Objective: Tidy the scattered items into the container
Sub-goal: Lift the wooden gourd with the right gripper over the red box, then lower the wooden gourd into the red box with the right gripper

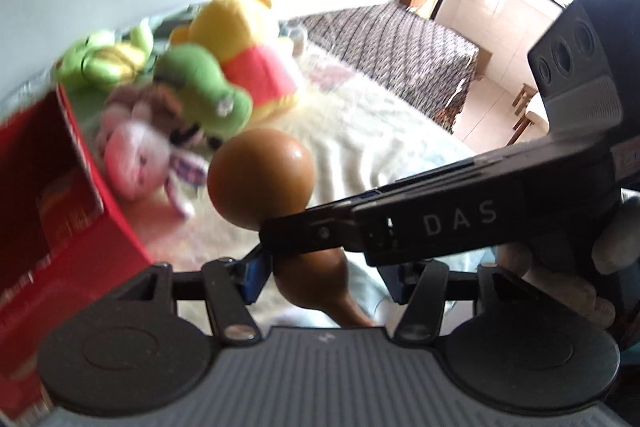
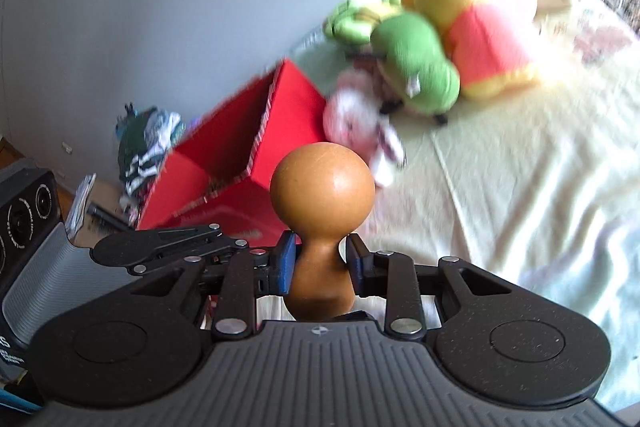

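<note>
A brown wooden gourd [image 1: 258,175] [image 2: 322,187] hangs in the air above a cream bedspread [image 1: 360,131] [image 2: 520,167]. My right gripper [image 2: 320,263] is shut on its narrow neck, blue pads on both sides, and reaches in from the right in the left wrist view [image 1: 280,239]. My left gripper [image 1: 324,277] stands open around the lower bulb, with a gap at its right pad. An open red box [image 1: 48,187] [image 2: 288,107] sits to the left of the gourd. Behind it lie a pink bunny [image 1: 136,155] [image 2: 356,119], a green crocodile [image 1: 200,83] [image 2: 416,67], a yellow bear [image 1: 248,39] [image 2: 480,11] and a green frog [image 1: 104,59] [image 2: 360,15].
A dark patterned cover [image 1: 400,39] lies at the far end of the bed. A hand [image 1: 560,287] holds the right gripper's body. On the floor to the left are a pile of clothes [image 2: 148,139] and a black speaker [image 2: 24,219]. A pale wall runs behind the toys.
</note>
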`<state>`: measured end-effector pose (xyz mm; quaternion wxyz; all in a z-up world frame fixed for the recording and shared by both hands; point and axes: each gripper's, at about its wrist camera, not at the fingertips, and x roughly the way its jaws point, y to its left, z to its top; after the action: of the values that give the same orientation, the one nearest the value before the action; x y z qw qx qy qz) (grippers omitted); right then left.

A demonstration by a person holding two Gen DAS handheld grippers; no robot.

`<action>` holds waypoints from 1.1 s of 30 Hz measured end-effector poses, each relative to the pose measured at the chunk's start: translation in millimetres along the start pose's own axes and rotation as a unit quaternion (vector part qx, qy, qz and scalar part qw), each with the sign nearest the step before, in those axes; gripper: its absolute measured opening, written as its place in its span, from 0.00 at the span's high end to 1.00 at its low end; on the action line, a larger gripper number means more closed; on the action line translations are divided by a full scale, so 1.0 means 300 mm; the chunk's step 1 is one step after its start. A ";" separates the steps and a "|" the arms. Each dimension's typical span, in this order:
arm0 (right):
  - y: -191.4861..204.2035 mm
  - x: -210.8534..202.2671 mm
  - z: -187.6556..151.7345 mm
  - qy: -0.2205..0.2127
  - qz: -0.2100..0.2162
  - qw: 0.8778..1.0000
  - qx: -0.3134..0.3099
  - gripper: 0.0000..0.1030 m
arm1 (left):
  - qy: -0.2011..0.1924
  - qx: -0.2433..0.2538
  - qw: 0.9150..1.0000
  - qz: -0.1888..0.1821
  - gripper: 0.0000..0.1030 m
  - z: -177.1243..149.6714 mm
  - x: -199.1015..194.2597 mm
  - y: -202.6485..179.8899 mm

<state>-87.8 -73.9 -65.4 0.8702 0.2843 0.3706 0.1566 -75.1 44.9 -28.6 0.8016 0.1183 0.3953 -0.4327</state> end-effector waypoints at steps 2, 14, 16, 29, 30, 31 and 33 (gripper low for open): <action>0.030 -0.038 0.011 -0.036 -0.002 0.999 -0.014 0.71 | -0.024 0.008 1.000 0.001 0.44 0.031 -0.049 0.000; 0.192 0.068 0.190 -0.113 0.082 0.987 -0.077 0.70 | -0.110 0.017 0.988 0.104 0.43 0.100 -0.279 0.208; 0.235 0.137 0.215 -0.103 0.100 0.986 -0.082 0.70 | -0.111 0.007 0.986 0.127 0.43 0.088 -0.300 0.270; 0.398 0.640 0.261 0.064 0.077 0.994 -0.049 0.70 | -0.007 -0.085 0.986 0.141 0.39 -0.045 -0.197 0.741; 0.406 0.671 0.262 0.076 0.067 0.994 -0.050 0.70 | 0.003 -0.088 0.987 0.138 0.39 -0.052 -0.180 0.769; 0.414 0.699 0.263 0.085 0.058 0.993 -0.052 0.70 | 0.011 -0.092 0.987 0.133 0.39 -0.057 -0.170 0.792; 0.423 0.747 0.263 0.103 0.044 0.992 -0.055 0.71 | 0.031 -0.106 0.987 0.117 0.39 -0.059 -0.142 0.848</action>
<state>114.0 104.6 -68.0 0.8341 0.2346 0.4359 0.2433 102.5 231.8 -47.8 0.8420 0.0916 0.4474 -0.2872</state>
